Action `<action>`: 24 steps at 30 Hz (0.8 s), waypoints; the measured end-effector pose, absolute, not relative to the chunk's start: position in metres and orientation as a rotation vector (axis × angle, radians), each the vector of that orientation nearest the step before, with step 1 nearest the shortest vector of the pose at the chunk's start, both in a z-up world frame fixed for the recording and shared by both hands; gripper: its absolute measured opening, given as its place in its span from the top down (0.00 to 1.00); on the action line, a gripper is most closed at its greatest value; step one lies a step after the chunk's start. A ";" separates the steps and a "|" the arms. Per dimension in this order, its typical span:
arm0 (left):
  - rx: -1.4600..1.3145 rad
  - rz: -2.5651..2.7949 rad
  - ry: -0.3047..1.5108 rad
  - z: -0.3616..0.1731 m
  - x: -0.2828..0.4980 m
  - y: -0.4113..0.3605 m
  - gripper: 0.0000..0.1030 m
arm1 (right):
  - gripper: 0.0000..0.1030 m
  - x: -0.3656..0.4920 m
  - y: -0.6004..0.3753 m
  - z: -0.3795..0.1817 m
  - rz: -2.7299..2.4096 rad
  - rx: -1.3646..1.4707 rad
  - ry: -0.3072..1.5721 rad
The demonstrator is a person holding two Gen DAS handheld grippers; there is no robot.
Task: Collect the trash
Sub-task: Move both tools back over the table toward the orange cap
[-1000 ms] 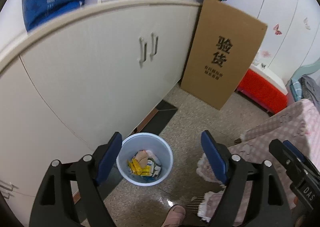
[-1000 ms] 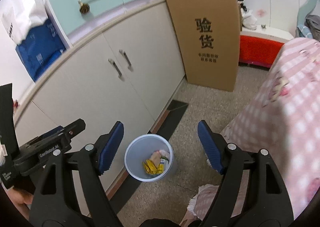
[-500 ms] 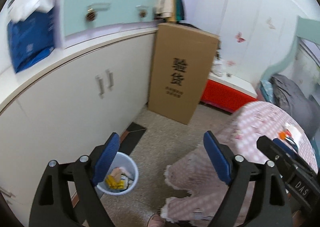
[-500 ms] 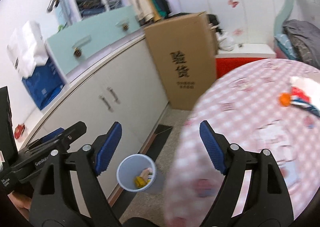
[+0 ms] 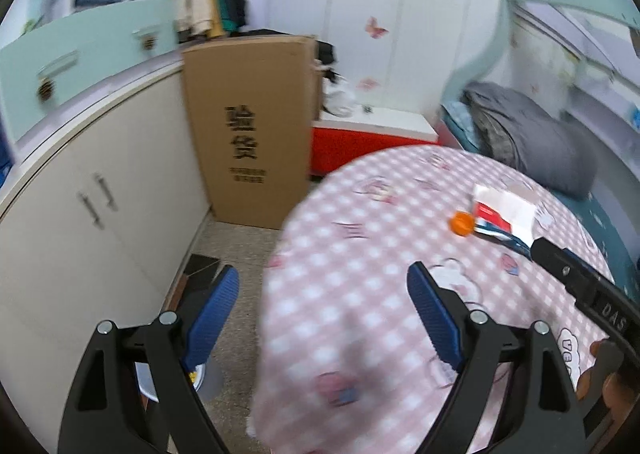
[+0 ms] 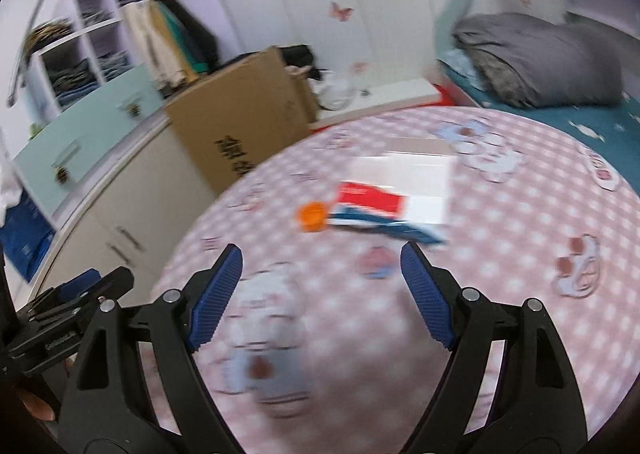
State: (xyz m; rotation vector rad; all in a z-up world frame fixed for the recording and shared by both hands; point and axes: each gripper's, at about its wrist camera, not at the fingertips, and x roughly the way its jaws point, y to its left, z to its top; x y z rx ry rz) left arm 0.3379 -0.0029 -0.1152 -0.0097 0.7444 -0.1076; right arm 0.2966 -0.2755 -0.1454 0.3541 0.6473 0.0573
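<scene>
Both claws, left (image 5: 323, 310) and right (image 6: 321, 288), are spread and hold nothing above the pink checked bench (image 6: 500, 274). An orange cap (image 6: 312, 216) and wrapper (image 6: 380, 210) lie on it, ahead of them.

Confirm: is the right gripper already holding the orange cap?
No, the right gripper is open and empty, while the orange cap lies ahead on the pink checked tablecloth.

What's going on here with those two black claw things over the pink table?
A person is tidying up trash, holding a claw in each hand. Both the left claw and the right claw are open and empty, pointed over the pink checked table. Ahead lie an orange bottle cap and a red, white and blue wrapper, neither picked up yet. A trash bin with some litter stands on the floor beside the table.
</scene>
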 end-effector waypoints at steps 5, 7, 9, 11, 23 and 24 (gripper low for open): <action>0.050 -0.167 0.770 -0.126 0.356 -0.045 0.18 | 0.22 0.318 -0.295 -0.157 0.032 0.212 0.730; 0.064 -0.174 0.775 -0.130 0.362 -0.056 0.18 | 0.24 0.329 -0.294 -0.161 0.034 0.153 0.755; 0.073 -0.183 0.783 -0.134 0.368 -0.064 0.18 | 0.32 0.339 -0.288 -0.164 0.031 0.074 0.774; 0.079 -0.185 0.786 -0.136 0.373 -0.068 0.18 | 0.35 0.348 -0.283 -0.167 0.055 0.018 0.783; 0.096 -0.237 0.797 -0.155 0.398 -0.096 0.18 | 0.82 0.369 -0.286 -0.184 0.092 -0.022 0.829; 0.094 -0.243 0.798 -0.156 0.399 -0.099 0.18 | 0.84 0.367 -0.286 -0.184 0.086 -0.019 0.823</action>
